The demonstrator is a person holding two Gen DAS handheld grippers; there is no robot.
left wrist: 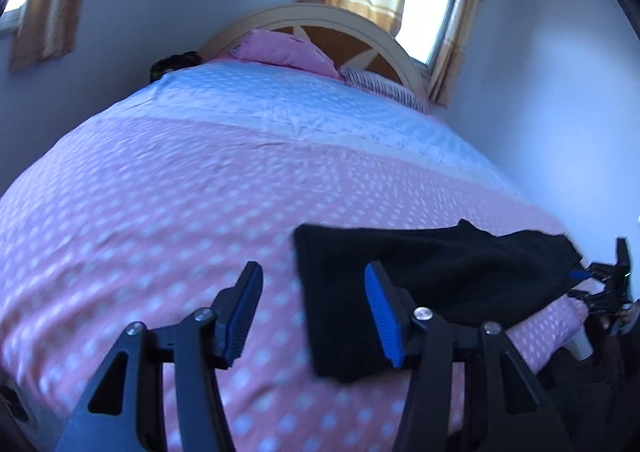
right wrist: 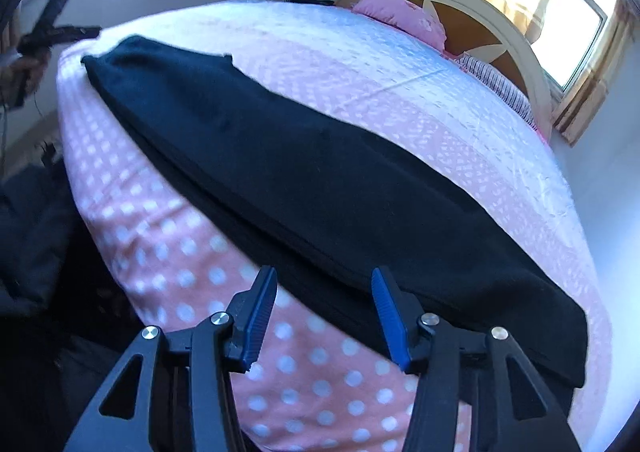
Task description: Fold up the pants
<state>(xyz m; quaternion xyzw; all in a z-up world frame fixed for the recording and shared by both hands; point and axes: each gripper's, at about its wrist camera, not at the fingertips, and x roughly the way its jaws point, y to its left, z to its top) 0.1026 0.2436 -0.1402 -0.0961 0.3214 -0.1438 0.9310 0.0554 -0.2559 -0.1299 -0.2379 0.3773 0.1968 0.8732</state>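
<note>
Bed (right wrist: pixel 168 260) carries black pants (right wrist: pixel 320 188) near edge; left hand-held gripper (left wrist: pixel 314 312), right hand-held gripper (right wrist: pixel 324 316) both agape, empty. Risk: single-layer pinch skews fold, fabric slides off.

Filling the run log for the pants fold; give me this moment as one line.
left hand-held gripper open, empty | right hand-held gripper open, empty | black pants flat on bed

The pants (right wrist: pixel 320 180) hide a strip of the bed cover (right wrist: pixel 168 236). The dark object (left wrist: pixel 174 64) beside the headboard (left wrist: pixel 320 18) is too blurred to identify.
</note>
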